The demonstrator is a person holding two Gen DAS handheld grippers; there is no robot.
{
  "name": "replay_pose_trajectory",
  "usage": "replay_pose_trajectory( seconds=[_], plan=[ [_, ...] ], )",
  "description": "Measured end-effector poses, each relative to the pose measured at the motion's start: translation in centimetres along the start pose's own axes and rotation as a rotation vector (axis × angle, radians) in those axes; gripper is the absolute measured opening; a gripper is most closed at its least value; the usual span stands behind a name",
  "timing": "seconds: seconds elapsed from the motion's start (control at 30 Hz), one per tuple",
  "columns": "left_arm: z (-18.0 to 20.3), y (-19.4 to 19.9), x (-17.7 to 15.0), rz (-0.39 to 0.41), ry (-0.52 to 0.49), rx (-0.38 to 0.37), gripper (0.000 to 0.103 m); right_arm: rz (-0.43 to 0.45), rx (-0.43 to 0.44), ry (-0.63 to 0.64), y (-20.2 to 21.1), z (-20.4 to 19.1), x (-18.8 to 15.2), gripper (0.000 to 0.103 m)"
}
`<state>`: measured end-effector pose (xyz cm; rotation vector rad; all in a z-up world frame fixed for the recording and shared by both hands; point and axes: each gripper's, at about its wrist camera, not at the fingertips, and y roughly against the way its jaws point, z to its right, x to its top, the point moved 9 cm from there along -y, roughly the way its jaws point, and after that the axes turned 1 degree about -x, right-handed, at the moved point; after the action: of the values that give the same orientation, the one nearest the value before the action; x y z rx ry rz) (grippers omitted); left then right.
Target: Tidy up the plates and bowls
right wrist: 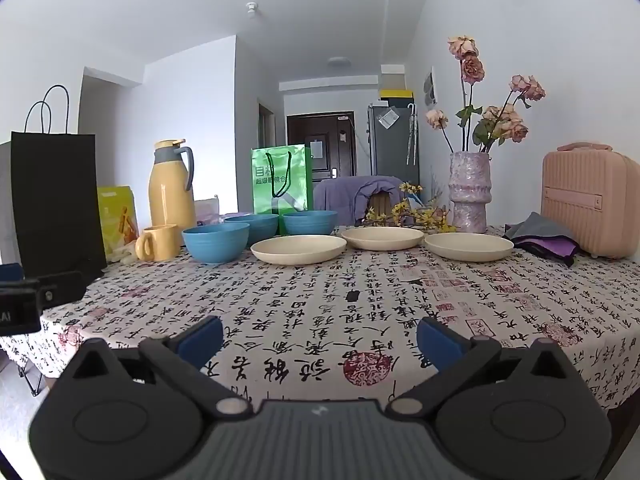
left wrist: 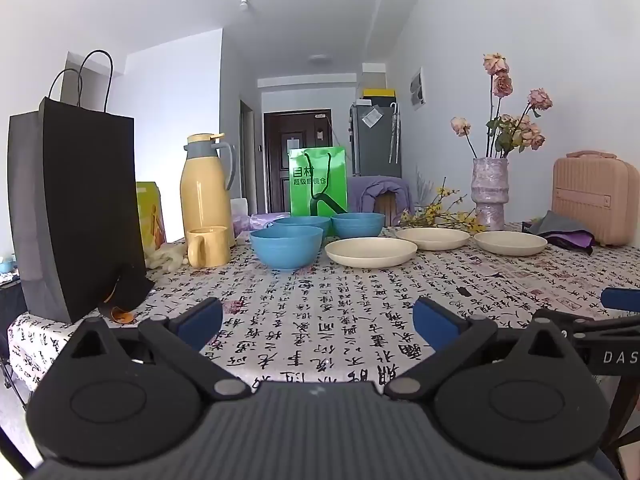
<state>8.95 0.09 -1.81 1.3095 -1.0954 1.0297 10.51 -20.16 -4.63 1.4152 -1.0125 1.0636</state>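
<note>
We see three blue bowls (left wrist: 286, 245) and three cream plates (left wrist: 370, 251) upright, strung left-to-right across mid-frame. Left gripper (left wrist: 318, 322) and right gripper (right wrist: 320, 338), low in frame, gape wide, empty.

Soft even daylight, sharp, fisheye-warped edges

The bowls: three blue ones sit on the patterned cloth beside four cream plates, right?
Not quite. There are three cream plates, not four, as the right wrist view shows. The three blue bowls do sit beside them on the patterned cloth.

Blue bowls (left wrist: 286, 246), cream plates (left wrist: 371, 252), calligraphy-printed white tablecloth (left wrist: 360, 312).
</note>
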Motion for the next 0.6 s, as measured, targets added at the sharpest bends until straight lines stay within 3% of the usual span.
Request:
replay_pose_trajectory(
  seconds=[0.03,0.13,0.6],
  plan=[
    [0.12,0.28,0.22,0.037,-0.021,0.002,0.103,0.001,-0.002,0.006,0.00,-0.02,0.01,0.103],
    [0.56,0.72,0.32,0.042,-0.028,0.005,0.103,0.002,-0.008,0.007,-0.07,-0.04,0.02,0.103],
    [0.53,-0.01,0.01,0.022,-0.032,-0.017,0.103,0.007,-0.007,0.018,0.13,-0.28,-0.02,0.103]
  ],
)
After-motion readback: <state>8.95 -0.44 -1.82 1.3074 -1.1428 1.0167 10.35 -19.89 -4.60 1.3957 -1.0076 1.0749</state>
